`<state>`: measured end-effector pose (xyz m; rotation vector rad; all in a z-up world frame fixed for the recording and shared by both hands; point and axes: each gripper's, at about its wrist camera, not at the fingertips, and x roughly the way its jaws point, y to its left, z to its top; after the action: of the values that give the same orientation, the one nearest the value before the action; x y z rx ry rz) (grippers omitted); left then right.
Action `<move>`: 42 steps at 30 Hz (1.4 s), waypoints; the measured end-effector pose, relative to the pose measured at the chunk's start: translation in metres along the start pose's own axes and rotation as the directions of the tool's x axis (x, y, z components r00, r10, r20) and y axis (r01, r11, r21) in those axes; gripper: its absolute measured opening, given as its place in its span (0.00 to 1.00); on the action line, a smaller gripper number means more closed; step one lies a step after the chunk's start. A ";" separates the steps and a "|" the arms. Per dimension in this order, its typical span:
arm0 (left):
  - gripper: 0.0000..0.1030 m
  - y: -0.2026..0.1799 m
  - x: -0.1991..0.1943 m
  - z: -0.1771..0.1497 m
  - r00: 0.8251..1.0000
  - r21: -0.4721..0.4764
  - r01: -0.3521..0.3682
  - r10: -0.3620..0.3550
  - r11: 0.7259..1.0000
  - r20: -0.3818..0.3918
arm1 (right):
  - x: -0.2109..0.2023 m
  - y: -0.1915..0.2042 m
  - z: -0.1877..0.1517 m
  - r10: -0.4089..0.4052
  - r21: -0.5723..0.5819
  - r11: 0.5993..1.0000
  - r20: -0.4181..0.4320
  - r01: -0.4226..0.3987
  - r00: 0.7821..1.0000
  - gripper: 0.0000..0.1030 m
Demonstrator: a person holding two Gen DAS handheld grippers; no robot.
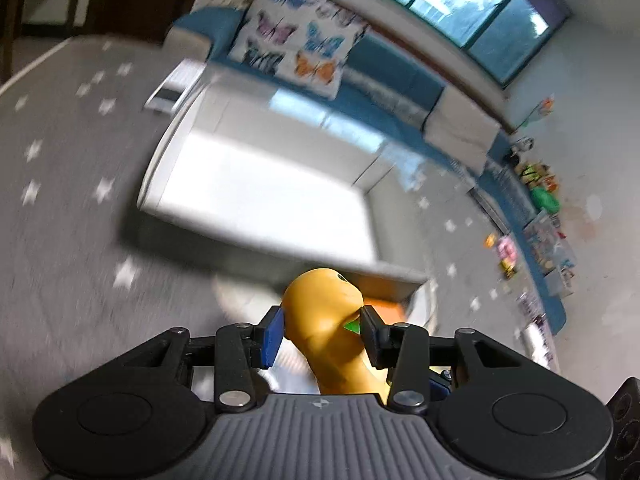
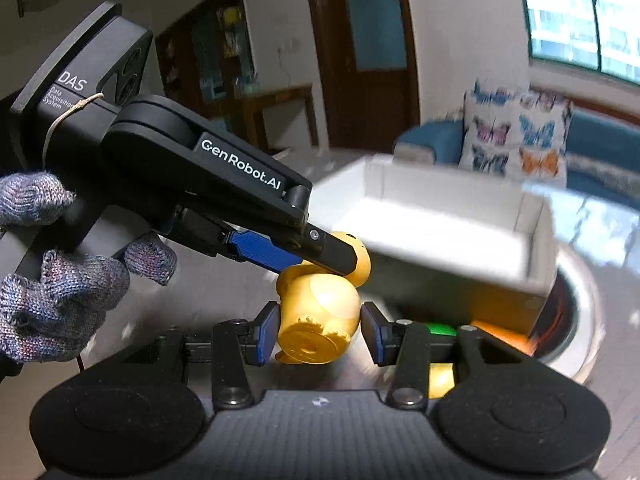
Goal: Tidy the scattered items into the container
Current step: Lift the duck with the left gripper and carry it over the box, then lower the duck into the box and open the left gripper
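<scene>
A yellow toy animal (image 1: 320,308) is held between both grippers above a grey rug. My left gripper (image 1: 321,336) is shut on its neck, just under the head. In the right wrist view my right gripper (image 2: 320,336) is shut on the toy's (image 2: 320,312) round base, blue pads against both sides. The left gripper (image 2: 344,258) reaches in from the left there, held by a gloved hand (image 2: 60,300), its fingers clamped over the toy's head. An open white box (image 1: 300,128) sits just beyond the toy, its inside (image 2: 536,216) bare where visible.
A blue sofa (image 1: 400,68) with a butterfly cushion (image 1: 296,36) stands behind the box. Small colourful items (image 1: 540,196) lie along the sofa's right end. A round silver tray (image 2: 580,320) sits below the box, with green (image 2: 440,330) and orange (image 2: 500,338) pieces.
</scene>
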<state>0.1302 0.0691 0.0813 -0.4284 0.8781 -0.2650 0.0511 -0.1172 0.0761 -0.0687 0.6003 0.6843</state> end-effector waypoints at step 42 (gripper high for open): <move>0.33 0.027 0.181 0.105 0.989 -0.034 0.069 -0.073 0.997 -0.126 | 0.151 -0.106 0.051 -0.275 -0.045 0.961 -0.212 0.271 0.938 0.51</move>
<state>0.3254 0.0485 0.0039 -0.4751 0.9942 -0.3483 0.2338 -0.1008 0.0224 -0.2392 0.7783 0.4128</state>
